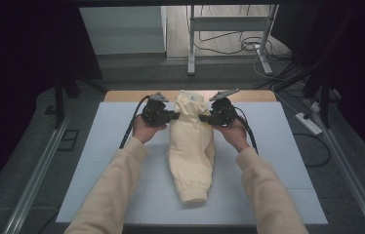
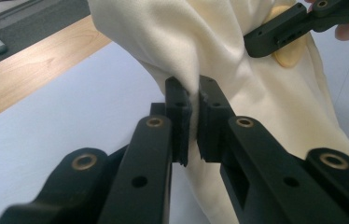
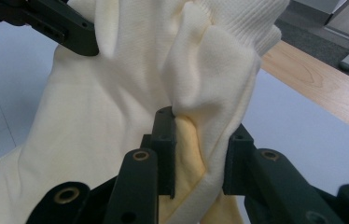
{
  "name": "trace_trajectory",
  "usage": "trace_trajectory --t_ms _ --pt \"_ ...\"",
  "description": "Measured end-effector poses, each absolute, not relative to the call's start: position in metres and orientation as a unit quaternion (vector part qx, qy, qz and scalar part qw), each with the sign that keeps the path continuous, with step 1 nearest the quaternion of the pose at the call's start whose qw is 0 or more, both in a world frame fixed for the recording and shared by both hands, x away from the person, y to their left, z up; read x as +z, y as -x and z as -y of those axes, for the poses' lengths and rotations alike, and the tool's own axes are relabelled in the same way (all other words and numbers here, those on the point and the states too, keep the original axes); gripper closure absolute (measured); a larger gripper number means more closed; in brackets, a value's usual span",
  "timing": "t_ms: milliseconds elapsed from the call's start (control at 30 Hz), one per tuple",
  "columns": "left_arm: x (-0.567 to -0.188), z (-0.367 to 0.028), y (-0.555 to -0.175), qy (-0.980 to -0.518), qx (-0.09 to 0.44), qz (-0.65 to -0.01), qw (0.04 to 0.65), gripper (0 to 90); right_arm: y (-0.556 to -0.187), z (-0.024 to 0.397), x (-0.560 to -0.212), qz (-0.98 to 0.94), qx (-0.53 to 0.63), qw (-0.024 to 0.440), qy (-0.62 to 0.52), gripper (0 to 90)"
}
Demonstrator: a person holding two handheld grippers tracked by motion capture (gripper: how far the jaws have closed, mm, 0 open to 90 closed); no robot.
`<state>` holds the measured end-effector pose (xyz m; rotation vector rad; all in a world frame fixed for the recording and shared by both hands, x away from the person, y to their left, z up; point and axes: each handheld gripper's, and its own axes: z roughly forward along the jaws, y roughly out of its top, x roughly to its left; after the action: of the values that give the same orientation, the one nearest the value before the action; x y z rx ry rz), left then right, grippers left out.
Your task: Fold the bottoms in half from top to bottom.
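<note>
High view: claws [image 1: 176,116] [image 1: 204,117] pinch cream garment [image 1: 190,156] on white mat [image 1: 97,161].

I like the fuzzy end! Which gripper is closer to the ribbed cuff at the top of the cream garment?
Right. The right gripper clamps a thick fold just below the ribbed cuff; the left gripper pinches a thin fold of the cream fabric garment, on its other side.

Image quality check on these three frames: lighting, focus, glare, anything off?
High view: the white table is evenly lit, the surroundings fall to near black, and the picture is slightly soft. Left gripper view: the cream garment is bright, nearly washed out up top; the near arms of the left tongs are blurred. Right gripper view: the weave is sharp on the ribbed cuff; the right tongs are soft at the bottom.
</note>
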<state>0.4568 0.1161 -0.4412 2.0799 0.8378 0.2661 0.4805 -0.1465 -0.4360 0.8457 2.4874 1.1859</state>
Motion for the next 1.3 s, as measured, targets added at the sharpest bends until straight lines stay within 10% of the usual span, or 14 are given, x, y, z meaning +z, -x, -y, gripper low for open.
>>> trace_trajectory --t_ms 1300 --pt "-0.385 -0.113 -0.47 -0.827 0.171 -0.308 0.439 83.8 -0.495 0.149 -0.379 -0.834 0.431 0.216 -0.267 71.3"
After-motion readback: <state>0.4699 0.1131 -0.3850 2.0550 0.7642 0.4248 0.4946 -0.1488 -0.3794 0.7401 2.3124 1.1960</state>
